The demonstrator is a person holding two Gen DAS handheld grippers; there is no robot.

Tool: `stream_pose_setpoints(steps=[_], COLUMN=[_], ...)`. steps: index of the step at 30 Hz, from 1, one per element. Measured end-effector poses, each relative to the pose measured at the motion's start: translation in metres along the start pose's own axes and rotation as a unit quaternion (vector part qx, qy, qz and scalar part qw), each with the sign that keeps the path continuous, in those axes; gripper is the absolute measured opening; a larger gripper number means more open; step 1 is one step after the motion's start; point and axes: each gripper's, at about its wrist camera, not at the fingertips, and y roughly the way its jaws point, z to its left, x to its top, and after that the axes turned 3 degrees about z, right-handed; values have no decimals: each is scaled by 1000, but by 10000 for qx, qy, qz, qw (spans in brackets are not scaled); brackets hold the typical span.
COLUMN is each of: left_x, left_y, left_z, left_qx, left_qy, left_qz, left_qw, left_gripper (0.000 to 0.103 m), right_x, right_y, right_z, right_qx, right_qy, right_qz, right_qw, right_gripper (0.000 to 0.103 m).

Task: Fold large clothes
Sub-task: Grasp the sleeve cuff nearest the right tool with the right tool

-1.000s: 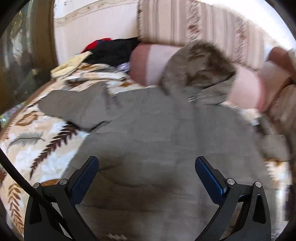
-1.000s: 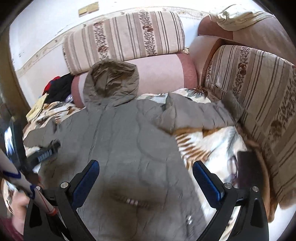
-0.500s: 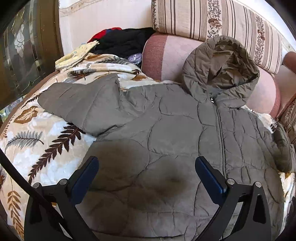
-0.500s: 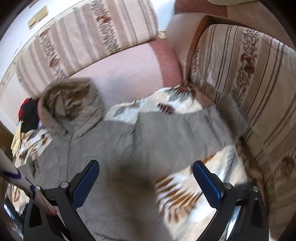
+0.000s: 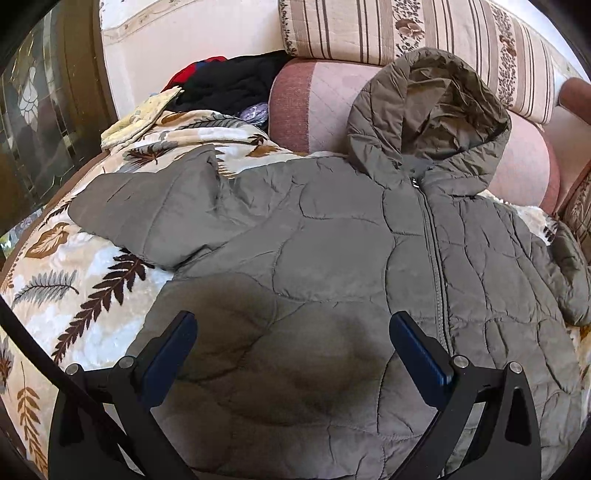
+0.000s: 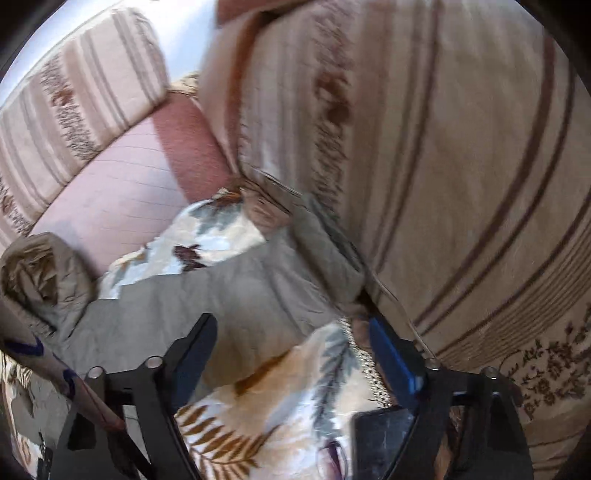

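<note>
My left claw [image 5: 291,354] is hovering spread over the jacket [image 5: 332,258]; my right claw [image 6: 291,354], just narrowing, is gripping nothing beside its sleeve [image 6: 325,254].

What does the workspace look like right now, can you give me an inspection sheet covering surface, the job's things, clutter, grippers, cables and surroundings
Surface: leaf-print blanket spread over the sofa seat.
Job's things: grey hooded jacket lying front up, zipped, hood against the pink bolster; both sleeves spread out, unfolded.
Clutter: pile of dark and red clothes in the far corner; dark flat object on the blanket, too blurred to name.
Grippers: left gripper open above the jacket body; right gripper open, jaws just been closing, nothing between them, near the far sleeve.
Cables: black cable beside the left gripper.
Surroundings: striped sofa cushions.
</note>
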Motion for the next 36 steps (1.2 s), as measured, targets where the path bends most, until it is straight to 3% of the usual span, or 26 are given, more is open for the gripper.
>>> stream_pose_setpoints(steps=[9, 13, 25, 27, 28, 29, 30, 36], left_x=[-5, -7, -12, -11, -11, -11, -11, -11], left_y=[5, 8, 19, 20, 20, 20, 19, 17], left_z=[-9, -14, -27, -28, -28, -28, -28, -28], left_qx=[57, 90, 127, 124, 124, 121, 118, 103], left_qy=[195, 296, 572, 587, 594, 600, 609, 590], left_qz=[-17, -34, 27, 26, 19, 17, 16, -27], left_qw=[9998, 9995, 9983, 9982, 9982, 9981, 9981, 9982], left_gripper=[103, 103, 103, 103, 103, 103, 103, 103], right_x=[-3, -6, 3, 7, 8, 9, 10, 6], right_y=[54, 69, 107, 110, 112, 112, 112, 87], right_z=[-21, -25, -33, -30, -28, -28, -29, -38], right_qx=[-208, -261, -459, -443, -484, -572, -614, -321], right_qy=[363, 671, 951, 852, 778, 757, 768, 748], right_qz=[17, -230, -279, -300, -262, -262, -269, -497], right_qw=[9991, 9971, 9940, 9949, 9955, 9951, 9948, 9954], right_gripper=[77, 77, 75, 67, 55, 32, 22, 16])
